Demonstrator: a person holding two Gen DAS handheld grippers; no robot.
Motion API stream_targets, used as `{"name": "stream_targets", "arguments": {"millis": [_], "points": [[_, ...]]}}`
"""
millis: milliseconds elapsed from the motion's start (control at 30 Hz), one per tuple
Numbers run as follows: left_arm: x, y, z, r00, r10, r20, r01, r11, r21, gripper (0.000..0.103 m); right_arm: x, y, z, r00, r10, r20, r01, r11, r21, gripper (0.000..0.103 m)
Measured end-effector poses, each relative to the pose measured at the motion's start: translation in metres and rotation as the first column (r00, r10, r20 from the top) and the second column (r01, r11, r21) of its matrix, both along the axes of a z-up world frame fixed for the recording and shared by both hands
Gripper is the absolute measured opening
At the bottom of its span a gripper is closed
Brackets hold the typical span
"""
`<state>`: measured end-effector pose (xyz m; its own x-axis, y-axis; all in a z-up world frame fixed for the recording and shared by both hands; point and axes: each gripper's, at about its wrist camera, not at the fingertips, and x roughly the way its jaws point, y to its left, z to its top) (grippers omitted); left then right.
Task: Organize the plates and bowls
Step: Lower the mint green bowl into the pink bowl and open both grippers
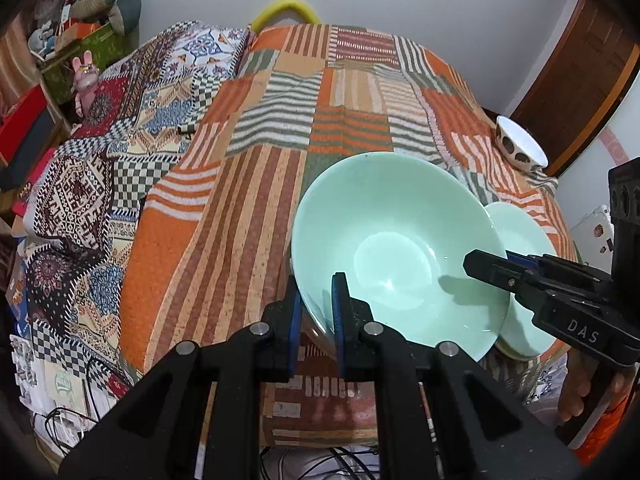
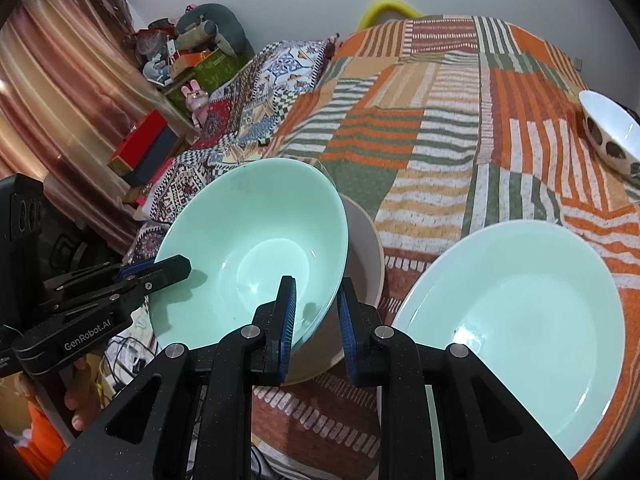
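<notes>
A large mint-green bowl hangs tilted just above the striped orange bedspread, held from two sides. My left gripper is shut on its near-left rim. My right gripper is shut on the opposite rim. A mint-green plate lies flat on the bed just right of the bowl, partly hidden behind it in the left wrist view. A white bowl with brown spots sits farther back at the bed's right edge.
A patterned quilt is bunched along the bed's left side. Boxes and plush toys pile up in the far left corner. A wooden door stands at right. Cables lie on the floor below.
</notes>
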<state>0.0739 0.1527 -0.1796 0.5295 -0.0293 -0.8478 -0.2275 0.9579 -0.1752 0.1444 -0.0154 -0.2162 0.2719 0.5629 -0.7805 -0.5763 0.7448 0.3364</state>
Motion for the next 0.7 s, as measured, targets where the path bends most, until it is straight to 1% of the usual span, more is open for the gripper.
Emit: {"name": "stream_targets", "arguments": {"millis": [400,567,700], "points": [[0.007,0.002,-0.022,0.999,-0.008,-0.048,0.008,1.000,0.004,0.012,0.002,0.003,-0.010,1.000,-0.001,-0.027,0.000,1.000,-0.031,0.019],[0.010,-0.001,-0.023,0.999,-0.010,-0.047,0.012,0.999,0.048,0.012,0.003,0.006,-0.014,0.999,0.002,-0.035,-0.003,0.999,-0.034,0.019],[0.012,-0.004,-0.024,0.999,-0.010,-0.049,0.014,0.997,0.077,0.012,0.004,0.007,-0.014,0.999,0.009,-0.037,-0.010,0.999,-0.030,0.022]]}}
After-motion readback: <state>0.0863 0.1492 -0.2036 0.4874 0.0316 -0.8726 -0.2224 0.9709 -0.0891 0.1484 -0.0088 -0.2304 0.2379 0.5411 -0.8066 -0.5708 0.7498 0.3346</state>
